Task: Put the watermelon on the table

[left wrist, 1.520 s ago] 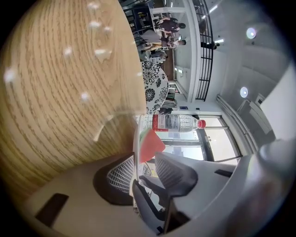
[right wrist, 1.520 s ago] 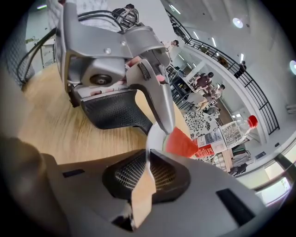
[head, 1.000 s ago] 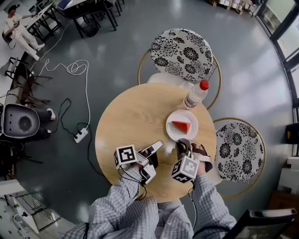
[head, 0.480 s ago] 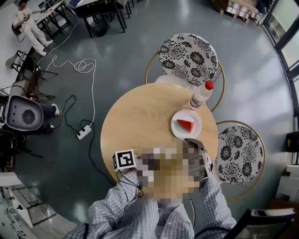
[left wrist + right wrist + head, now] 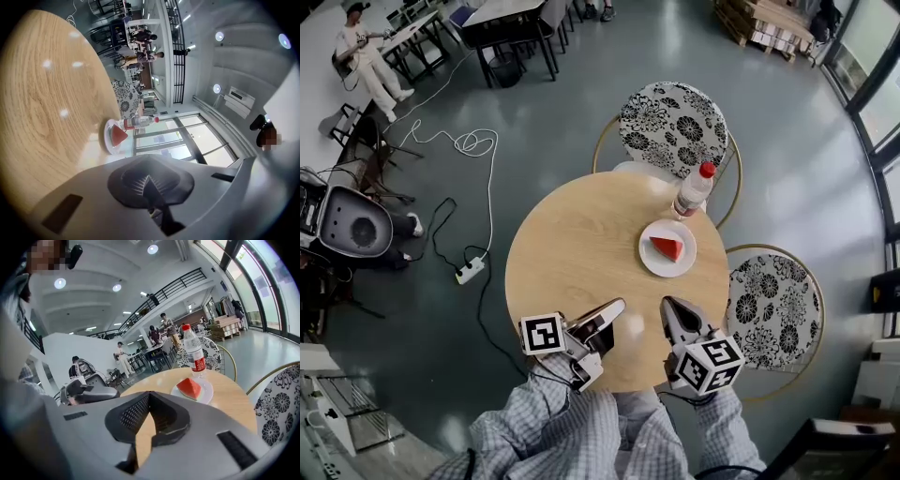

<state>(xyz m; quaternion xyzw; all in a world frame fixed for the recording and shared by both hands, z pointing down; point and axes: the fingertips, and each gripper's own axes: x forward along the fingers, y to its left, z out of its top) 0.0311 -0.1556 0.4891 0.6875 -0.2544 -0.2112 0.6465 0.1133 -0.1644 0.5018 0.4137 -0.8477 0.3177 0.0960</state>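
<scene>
A red watermelon wedge lies on a white plate at the right side of the round wooden table. The left gripper view shows the wedge far ahead; in the right gripper view the wedge is ahead and slightly right. My left gripper hangs over the table's near edge, its jaws closing to shut, nothing between them. Beside it my right gripper also points toward the plate, jaws together and empty. Both are well short of the plate.
A clear bottle with a red cap stands just behind the plate. Two floral-cushioned chairs flank the table's far and right sides. A power strip and cable lie on the floor to the left.
Both grippers have lifted off the table and drawn back toward me. The left jaws went from open to shut. The right gripper has rolled, so its marker cube faces up.
</scene>
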